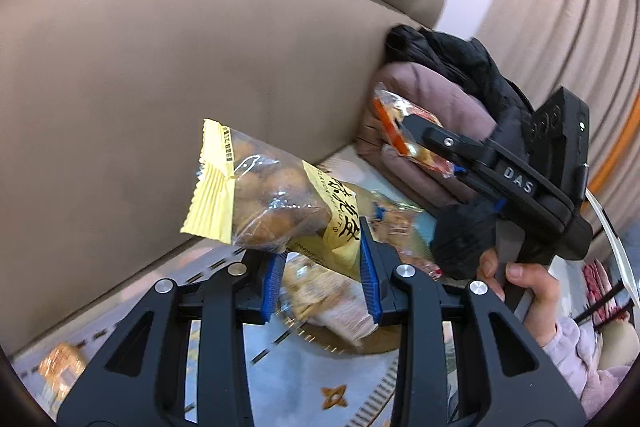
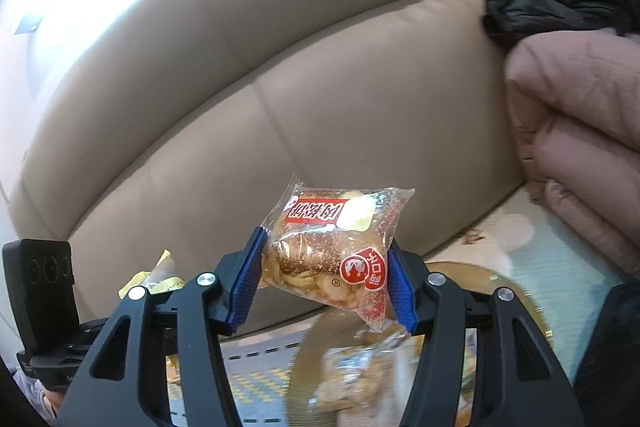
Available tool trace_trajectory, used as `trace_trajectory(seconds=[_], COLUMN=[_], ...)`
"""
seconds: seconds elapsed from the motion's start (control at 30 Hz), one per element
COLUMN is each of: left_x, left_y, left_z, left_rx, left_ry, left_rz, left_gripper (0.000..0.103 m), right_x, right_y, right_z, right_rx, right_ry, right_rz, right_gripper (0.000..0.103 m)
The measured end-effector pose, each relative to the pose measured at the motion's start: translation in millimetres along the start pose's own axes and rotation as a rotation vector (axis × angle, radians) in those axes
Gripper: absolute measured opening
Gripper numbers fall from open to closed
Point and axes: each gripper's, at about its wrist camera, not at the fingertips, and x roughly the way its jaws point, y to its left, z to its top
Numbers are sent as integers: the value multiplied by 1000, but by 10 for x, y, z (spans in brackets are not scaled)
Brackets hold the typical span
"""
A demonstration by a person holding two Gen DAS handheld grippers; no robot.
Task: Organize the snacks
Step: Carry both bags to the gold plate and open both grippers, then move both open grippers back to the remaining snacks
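Here, at the far left of the left wrist view, a small orange-wrapped snack [image 1: 60, 361] lies on the patterned cover [image 1: 316, 367] in front of the beige sofa back [image 1: 160, 67]. Toward the middle, the left tool [image 1: 320, 267] is clenched on a yellow peanut packet [image 1: 276, 199], its blue pads [image 1: 370, 267] pinching the packet's lower end so the bag sticks up and leftward, lifted clear of the cover. Beneath it a blurred heap of packets [image 1: 340, 307] rests on a round tan tray [image 2: 520, 291]. Further right, the right tool [image 1: 416, 143], held by a hand [image 1: 528, 291] in a pale sleeve, grips a clear biscuit packet [image 1: 404, 123] with red and orange print, raised beside a folded pink quilt [image 1: 440, 99] with a black garment [image 1: 452, 55] on top. In the right wrist view that packet [image 2: 332, 251] sits squeezed between the blue pads [image 2: 244, 287], held above the tray, with the quilt [image 2: 580, 107] off to the right.
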Motion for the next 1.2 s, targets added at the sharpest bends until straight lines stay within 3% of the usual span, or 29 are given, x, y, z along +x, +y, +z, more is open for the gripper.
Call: trace_trajectory(seconds=[0.1,0.27,0.37,0.4,0.43,0.47,0.5,0.6,0.8,1.2], left_x=[218,601,797,844,955,1002,1041,1064,989,758], left_y=[-98,-119,-186,-192,-193,-168,-114,41,320,300], left_z=[94,194,213,221,218,209,194,161,52,54], left_rx=[24,-32,-1,6,9,5,-10,-51,-77,15], left_ry=[28,95,117,130,167,193,201,218,203,161], left_rz=[-45,-151,-143,-137,-106,-72,3,12,107,236], left_gripper=[33,33,34,40,72,95,98,100,100,100], right_x=[48,159,281,316,328,322,324,340,328,269], right_y=[-134,-377,-454,-491,-532,-560,-598,-644,-535,-135], right_z=[2,-25,-42,-43,-58,-68,-77,-79,-53,6], right_rx=[18,68,79,87,108,125,147,174,156,88], right_ry=[16,46,89,98,97,91,90,100,94,87], right_rz=[-33,-71,-98,-119,-145,-147,-133,-127,-118,-75], right_gripper=[55,55,64,83,96,96,96,96,96,96])
